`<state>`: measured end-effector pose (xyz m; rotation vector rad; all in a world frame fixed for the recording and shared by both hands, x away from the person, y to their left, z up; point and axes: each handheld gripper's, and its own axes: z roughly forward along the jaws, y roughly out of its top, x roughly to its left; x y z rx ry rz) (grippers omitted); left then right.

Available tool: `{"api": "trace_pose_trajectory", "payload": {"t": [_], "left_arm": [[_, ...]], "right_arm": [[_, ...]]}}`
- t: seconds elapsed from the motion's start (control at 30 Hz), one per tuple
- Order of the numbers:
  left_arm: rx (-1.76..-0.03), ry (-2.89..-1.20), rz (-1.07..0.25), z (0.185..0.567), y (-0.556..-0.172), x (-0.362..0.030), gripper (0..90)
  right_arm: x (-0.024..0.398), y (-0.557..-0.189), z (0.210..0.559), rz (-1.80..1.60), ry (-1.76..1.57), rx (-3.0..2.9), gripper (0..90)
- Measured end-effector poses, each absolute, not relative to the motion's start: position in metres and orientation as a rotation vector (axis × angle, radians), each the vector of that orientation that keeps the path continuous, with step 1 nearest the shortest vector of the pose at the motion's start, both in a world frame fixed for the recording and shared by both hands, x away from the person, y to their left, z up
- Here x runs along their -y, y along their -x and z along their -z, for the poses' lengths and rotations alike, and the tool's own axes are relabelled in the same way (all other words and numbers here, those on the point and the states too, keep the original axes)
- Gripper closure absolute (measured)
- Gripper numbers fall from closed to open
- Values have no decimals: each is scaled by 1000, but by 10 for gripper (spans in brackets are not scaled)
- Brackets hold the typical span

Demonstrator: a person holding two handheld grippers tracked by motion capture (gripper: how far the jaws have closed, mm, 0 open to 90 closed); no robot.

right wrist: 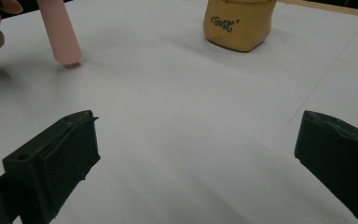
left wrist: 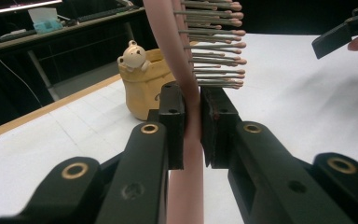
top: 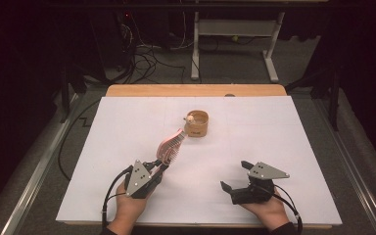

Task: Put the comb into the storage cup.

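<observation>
On the table [top: 293, 147] a cup [top: 197, 123] stands at centre back. The brush [top: 170, 146] slants just before it, left, in the left gripper [top: 162, 165]. The right gripper [top: 235, 176] sits well right.

The table [top: 293, 147] carries one pink hairbrush [top: 170, 146] and one yellow cup [top: 197, 124]. One small bear figure [top: 190, 118] sits on the cup rim. Two grippers are present: one left gripper [top: 161, 166] and one right gripper [top: 235, 176]. Two hands hold them. One table frame [top: 235, 29] stands behind.
</observation>
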<state>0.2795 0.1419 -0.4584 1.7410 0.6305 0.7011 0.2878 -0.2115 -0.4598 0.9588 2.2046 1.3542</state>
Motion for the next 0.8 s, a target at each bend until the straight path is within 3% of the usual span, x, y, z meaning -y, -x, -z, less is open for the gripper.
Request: {"api": "trace_pose_trajectory", "payload": {"t": [0.8], "left_arm": [[-626, -1724, -666, 456, -278, -134, 794]], "right_arm": [[189, -288, 435, -1467, -902, -2123, 1]]}}
